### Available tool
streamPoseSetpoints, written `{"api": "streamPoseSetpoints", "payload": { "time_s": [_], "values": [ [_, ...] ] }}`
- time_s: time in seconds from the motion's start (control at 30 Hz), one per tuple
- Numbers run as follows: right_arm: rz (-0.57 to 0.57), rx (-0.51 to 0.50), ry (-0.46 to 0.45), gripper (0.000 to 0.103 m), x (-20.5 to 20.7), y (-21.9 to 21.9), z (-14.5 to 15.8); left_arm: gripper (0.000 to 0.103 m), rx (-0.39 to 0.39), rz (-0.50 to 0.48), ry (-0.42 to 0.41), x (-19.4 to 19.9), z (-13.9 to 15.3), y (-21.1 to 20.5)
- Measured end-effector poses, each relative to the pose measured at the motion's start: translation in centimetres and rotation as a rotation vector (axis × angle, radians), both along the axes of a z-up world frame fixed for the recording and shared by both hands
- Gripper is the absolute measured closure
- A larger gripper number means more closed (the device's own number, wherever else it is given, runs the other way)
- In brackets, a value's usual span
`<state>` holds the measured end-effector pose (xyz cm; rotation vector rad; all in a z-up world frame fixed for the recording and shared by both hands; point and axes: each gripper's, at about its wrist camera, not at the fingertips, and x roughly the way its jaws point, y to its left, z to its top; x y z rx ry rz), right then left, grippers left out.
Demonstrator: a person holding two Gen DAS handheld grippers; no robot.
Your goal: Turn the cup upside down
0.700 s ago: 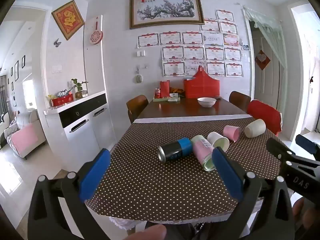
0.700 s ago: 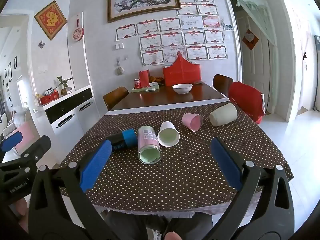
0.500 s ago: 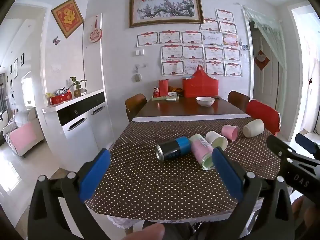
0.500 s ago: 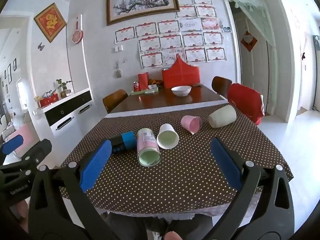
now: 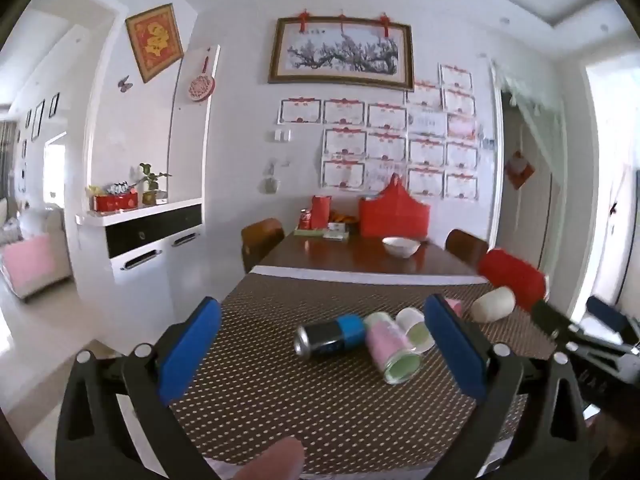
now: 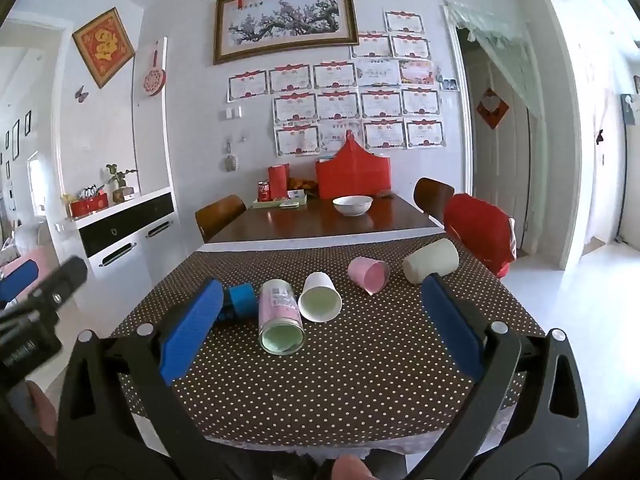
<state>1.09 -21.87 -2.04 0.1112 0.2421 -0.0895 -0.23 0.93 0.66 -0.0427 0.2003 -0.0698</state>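
Several cups lie on their sides on the dotted brown tablecloth (image 6: 360, 360): a black and blue one (image 5: 330, 334), a pink one with a green inside (image 6: 280, 318), a white one (image 6: 320, 297), a small pink one (image 6: 370, 275) and a cream one (image 6: 431, 261). The pink cup (image 5: 394, 346) and the cream cup (image 5: 493, 304) also show in the left wrist view. My left gripper (image 5: 320, 354) is open and empty, held above the table's near edge. My right gripper (image 6: 320, 328) is open and empty, short of the cups.
A white bowl (image 6: 353, 205) and red boxes (image 6: 352, 178) stand at the table's far end. Wooden chairs and a red-covered chair (image 6: 478, 228) flank the table. A white sideboard (image 5: 140, 248) stands on the left. The right gripper (image 5: 580, 332) shows at the left view's right edge.
Both grippers have tilted upward and moved slightly forward, so the cups sit lower in both views. Both stay open. The cups have not moved.
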Motion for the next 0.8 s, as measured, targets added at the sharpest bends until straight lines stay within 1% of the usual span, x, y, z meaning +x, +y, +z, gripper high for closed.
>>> {"api": "streamPoseSetpoints", "payload": {
  "time_s": [0.03, 0.17, 0.3, 0.5, 0.8],
  "values": [
    [0.004, 0.0, 0.003, 0.005, 0.1, 0.0, 0.0, 0.004, 0.002, -0.013, 0.007, 0.1, 0.1, -0.1],
    [0.005, 0.001, 0.002, 0.005, 0.4, -0.3, -0.2, 0.004, 0.036, 0.001, 0.034, 0.6, 0.8, -0.5],
    [0.007, 0.007, -0.006, 0.005, 0.6, -0.6, 0.1, 0.004, 0.061, -0.01, 0.058, 1.4, 1.3, -1.4],
    [0.017, -0.009, -0.008, 0.005, 1.2, -0.7, 0.6, 0.004, 0.053, -0.024, 0.069, 2.2, 1.2, -1.9],
    [0.024, -0.02, -0.008, 0.005, 1.7, -0.7, 0.8, 0.004, 0.05, -0.014, 0.082, 3.0, 0.5, -1.9]
  ]
}}
